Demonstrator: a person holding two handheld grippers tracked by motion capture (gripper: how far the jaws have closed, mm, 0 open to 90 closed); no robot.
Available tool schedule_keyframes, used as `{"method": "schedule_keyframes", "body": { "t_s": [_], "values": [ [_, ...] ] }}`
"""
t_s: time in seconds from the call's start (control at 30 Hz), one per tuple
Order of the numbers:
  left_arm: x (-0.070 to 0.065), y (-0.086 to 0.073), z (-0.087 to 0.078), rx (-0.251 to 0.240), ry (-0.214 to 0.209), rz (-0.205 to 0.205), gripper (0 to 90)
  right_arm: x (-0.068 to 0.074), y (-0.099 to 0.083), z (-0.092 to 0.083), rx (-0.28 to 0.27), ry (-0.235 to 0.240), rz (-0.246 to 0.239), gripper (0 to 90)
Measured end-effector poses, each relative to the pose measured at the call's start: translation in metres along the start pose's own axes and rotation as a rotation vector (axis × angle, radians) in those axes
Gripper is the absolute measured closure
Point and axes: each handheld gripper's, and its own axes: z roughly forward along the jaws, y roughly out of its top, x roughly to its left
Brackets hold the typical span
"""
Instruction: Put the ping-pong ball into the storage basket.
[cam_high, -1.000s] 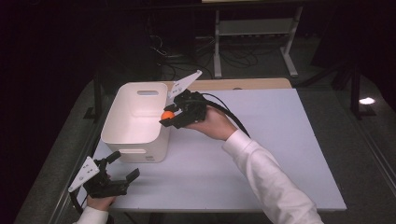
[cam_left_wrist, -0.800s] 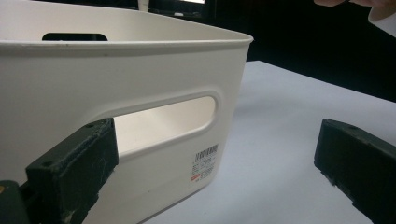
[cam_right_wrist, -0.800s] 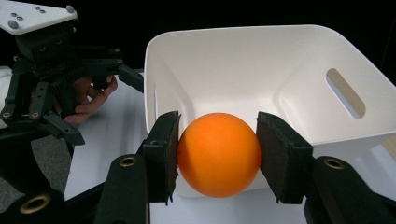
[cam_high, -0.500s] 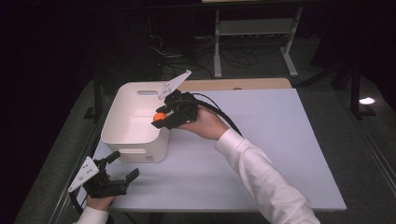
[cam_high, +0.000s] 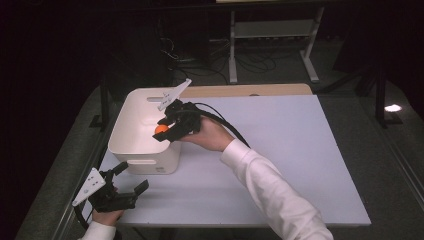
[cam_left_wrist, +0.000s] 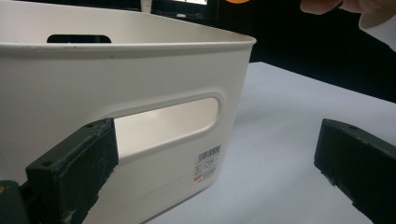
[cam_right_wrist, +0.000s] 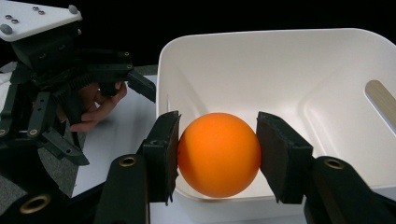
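Note:
My right gripper (cam_high: 161, 131) (cam_right_wrist: 218, 154) is shut on an orange ball (cam_high: 160, 129) (cam_right_wrist: 218, 154), both pads pressing its sides. It holds the ball above the right rim of a white plastic bin (cam_high: 131, 135) (cam_right_wrist: 280, 74), over the bin's inside. The bin has handle slots (cam_left_wrist: 168, 119) in its walls and nothing lies in the part of it that shows. My left gripper (cam_high: 129, 179) (cam_left_wrist: 215, 168) rests on the table at the near left, just short of the bin's near wall (cam_left_wrist: 116, 93), open with nothing between its fingers.
The white table (cam_high: 280, 150) stretches to the right of the bin. A wooden board (cam_high: 250, 90) lies along its far edge. A metal rack (cam_high: 270, 35) and cables stand on the dark floor behind. The table's near edge runs just under my left hand.
My right gripper has carried the orange ball leftward, from beside the bin's right wall to over the bin's inside. The left gripper has stayed in place.

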Motion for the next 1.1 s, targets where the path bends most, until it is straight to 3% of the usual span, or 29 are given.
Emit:
{"method": "schedule_keyframes", "body": {
  "t_s": [1.1],
  "values": [
    [0.0,0.0,0.0,0.001,-0.001,-0.001,0.0,-0.015,-0.003,0.034,0.017,0.007,0.03,49.1]
  ]
}}
